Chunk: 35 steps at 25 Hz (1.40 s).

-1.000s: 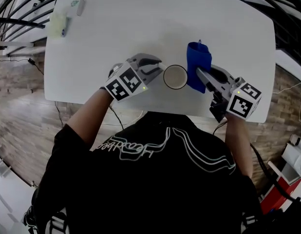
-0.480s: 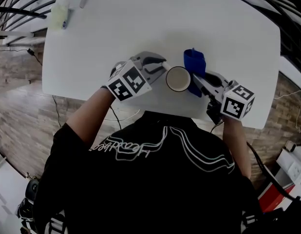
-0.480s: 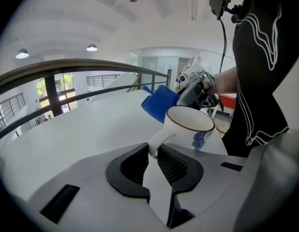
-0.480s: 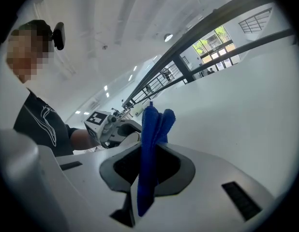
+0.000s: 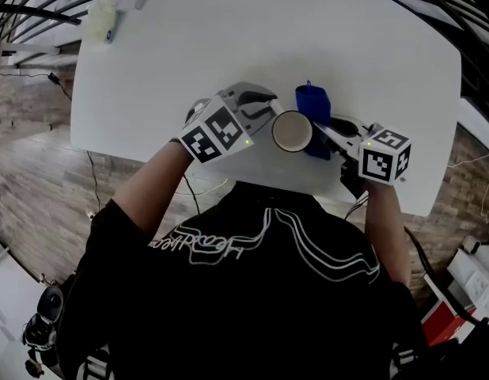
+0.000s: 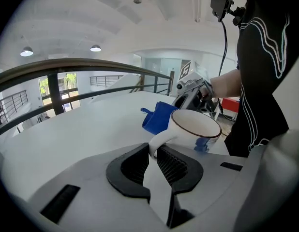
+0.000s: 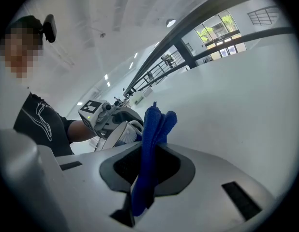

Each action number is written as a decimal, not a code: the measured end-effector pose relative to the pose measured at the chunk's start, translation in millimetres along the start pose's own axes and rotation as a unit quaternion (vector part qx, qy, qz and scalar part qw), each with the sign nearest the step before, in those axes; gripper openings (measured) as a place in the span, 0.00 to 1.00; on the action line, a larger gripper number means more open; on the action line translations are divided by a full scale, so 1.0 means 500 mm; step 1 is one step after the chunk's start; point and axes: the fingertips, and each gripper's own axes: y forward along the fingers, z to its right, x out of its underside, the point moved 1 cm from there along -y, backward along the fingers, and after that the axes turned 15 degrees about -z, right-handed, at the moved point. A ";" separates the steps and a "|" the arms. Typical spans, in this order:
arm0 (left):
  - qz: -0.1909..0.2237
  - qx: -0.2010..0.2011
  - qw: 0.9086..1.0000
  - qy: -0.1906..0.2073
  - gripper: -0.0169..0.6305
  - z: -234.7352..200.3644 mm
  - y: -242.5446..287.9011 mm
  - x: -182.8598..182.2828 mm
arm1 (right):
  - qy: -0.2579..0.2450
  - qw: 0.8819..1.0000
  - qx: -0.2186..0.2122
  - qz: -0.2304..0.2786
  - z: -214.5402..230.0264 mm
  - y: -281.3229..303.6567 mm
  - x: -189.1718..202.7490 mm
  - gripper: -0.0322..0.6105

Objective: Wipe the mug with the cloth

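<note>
The white ceramic mug with a thin dark rim [image 5: 292, 131] stood over the near part of the white table [image 5: 229, 38], just in front of the person, with its mouth facing up. I could not tell whether its base was resting on the table or was raised a little. Its curved white handle [image 6: 156, 141] pointed to the person's left, straight into the left gripper [image 5: 264, 117]. In the left gripper view the two ribbed black pads were drawn close together with only the handle between them, so this gripper [image 6: 152, 153] had the mug by its handle.

On the other side of the mug was the folded blue cloth [image 5: 313, 105]. It lay against the mug's right wall, touching it or just beside it; from above no gap showed between them. The right gripper [image 5: 327, 129] had its jaws closed on the middle of the cloth [image 7: 152, 129], which stood up as a thick fold above the pads and hung down below them. Its long axis ran across the jaws, about upright.

So the mug sat between the two grippers, and the right one, with the cloth, was the nearer to the bare wall. In my judgement the wiping was at its beginning, and the cloth had to be pressed sideways, toward the person's left, and rubbed around the wall.

In the far left corner lay some small pale things [image 5: 110, 18], too small to name
</note>
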 end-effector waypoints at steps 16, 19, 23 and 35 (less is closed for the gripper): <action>-0.006 0.022 0.999 0.027 0.12 -0.002 0.003 -0.002 | -0.207 0.974 -0.095 -0.003 -0.072 -0.064 -0.115 0.12; -0.009 0.025 0.999 0.032 0.12 -0.003 0.000 -0.001 | -0.228 0.966 -0.118 -0.016 -0.084 -0.056 -0.129 0.12; -0.007 0.028 0.999 0.038 0.12 -0.005 0.000 -0.001 | -0.236 0.960 -0.148 -0.036 -0.090 -0.042 -0.130 0.12; -0.001 0.036 0.999 0.031 0.11 -0.001 0.004 0.000 | -0.215 0.958 -0.162 -0.101 -0.046 0.018 -0.071 0.12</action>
